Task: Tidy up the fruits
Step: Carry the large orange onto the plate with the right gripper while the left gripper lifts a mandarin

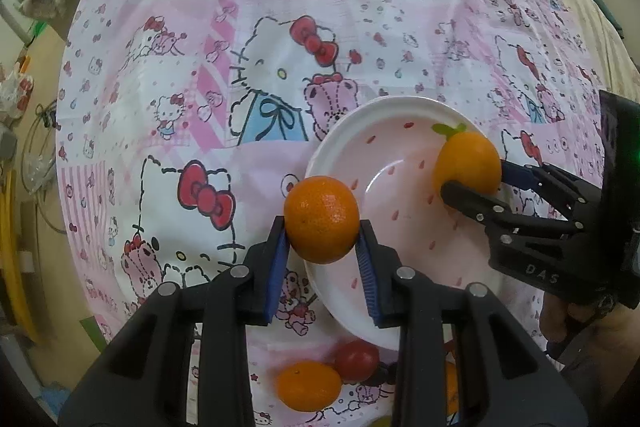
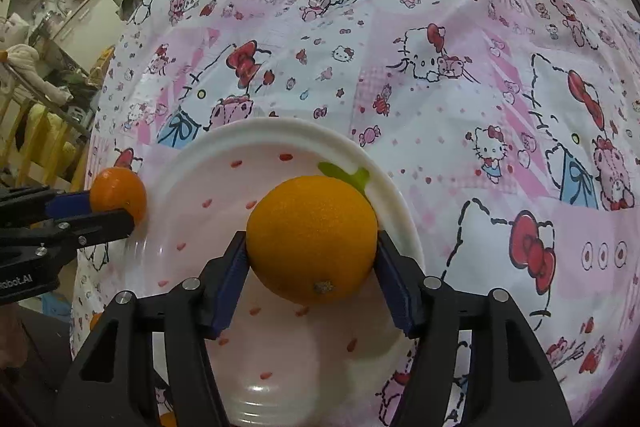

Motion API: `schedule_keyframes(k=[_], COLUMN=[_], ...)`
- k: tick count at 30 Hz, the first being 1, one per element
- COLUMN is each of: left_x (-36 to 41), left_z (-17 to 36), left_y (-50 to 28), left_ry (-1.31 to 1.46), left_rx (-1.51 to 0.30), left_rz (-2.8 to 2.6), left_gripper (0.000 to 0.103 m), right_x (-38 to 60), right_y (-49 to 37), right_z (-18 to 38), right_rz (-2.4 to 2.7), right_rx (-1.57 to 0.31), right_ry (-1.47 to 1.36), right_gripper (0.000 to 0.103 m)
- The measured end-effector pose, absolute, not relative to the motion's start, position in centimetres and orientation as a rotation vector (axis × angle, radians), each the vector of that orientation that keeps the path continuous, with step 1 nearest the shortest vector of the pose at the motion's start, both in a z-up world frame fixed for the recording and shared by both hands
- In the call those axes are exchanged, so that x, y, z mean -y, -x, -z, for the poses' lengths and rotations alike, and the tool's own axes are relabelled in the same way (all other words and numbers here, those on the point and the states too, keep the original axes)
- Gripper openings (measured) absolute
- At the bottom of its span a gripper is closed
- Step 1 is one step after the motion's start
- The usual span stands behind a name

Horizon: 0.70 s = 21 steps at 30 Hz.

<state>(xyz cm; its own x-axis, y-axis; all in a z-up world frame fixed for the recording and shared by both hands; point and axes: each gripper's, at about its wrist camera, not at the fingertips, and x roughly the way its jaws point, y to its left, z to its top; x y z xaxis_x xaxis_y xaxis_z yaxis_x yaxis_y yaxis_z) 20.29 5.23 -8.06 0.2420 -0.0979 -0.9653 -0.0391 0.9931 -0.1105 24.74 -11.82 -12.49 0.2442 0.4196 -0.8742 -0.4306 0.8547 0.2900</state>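
Observation:
My left gripper (image 1: 322,227) is shut on a small orange (image 1: 322,219), which hangs over the near left rim of a white plate (image 1: 340,131) with a pink, red-flecked middle. In the right wrist view the same small orange (image 2: 118,195) sits at the plate's left edge in the left gripper (image 2: 116,209). My right gripper (image 2: 311,239) has both blue pads against a larger, yellower orange (image 2: 312,239) over the plate (image 2: 304,127), near its far right side. The left wrist view shows this larger orange (image 1: 468,161) in the right gripper (image 1: 476,177), close to a green leaf mark.
A pink cartoon-cat tablecloth (image 1: 200,87) covers the round table. Nearer than the plate lie another orange (image 1: 308,385) and a red round fruit (image 1: 356,361). A hand (image 1: 560,319) holds the right gripper. Household clutter (image 2: 40,75) lies beyond the table's left edge.

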Motion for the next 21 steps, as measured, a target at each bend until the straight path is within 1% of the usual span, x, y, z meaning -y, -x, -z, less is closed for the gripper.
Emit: schedule_keyframes(k=[5, 7, 8, 9, 17, 21], left_x=[-4.8, -4.4, -4.2, -3.9, -1.9, -0.5], left_z=[8.4, 8.4, 8.3, 8.2, 8.8, 9.5], left_y=[-20.3, -20.4, -20.5, -20.4, -20.9, -21.7], left_ry=[0.119, 0.113, 0.107, 0.1, 0.052, -0.037], left_rx=[-1.335, -1.332, -1.327, -1.323, -1.312, -1.299], left_rz=[0.045, 0.051, 0.053, 0.057, 0.085, 0.085], left_gripper=[0.029, 0.029, 0.029, 0.029, 0.029, 0.029], right_x=[12.0, 12.5, 12.8, 13.1, 16.0, 19.2], right_y=[-25.0, -25.0, -24.9, -24.8, -24.5, -24.4], right_z=[12.5, 12.0, 11.6, 11.1, 9.4, 9.5], right_rz=[-0.588, -0.593, -0.589, -0.592, -0.541, -0.499], right_rx=[-1.19, -1.175, -1.158, -1.137, -1.117, -1.14], right_ry=[-0.032, -0.072, -0.082, -0.091, -0.169, -0.295], right_gripper=[0.067, 0.076, 0.083, 0.084, 0.084, 0.084])
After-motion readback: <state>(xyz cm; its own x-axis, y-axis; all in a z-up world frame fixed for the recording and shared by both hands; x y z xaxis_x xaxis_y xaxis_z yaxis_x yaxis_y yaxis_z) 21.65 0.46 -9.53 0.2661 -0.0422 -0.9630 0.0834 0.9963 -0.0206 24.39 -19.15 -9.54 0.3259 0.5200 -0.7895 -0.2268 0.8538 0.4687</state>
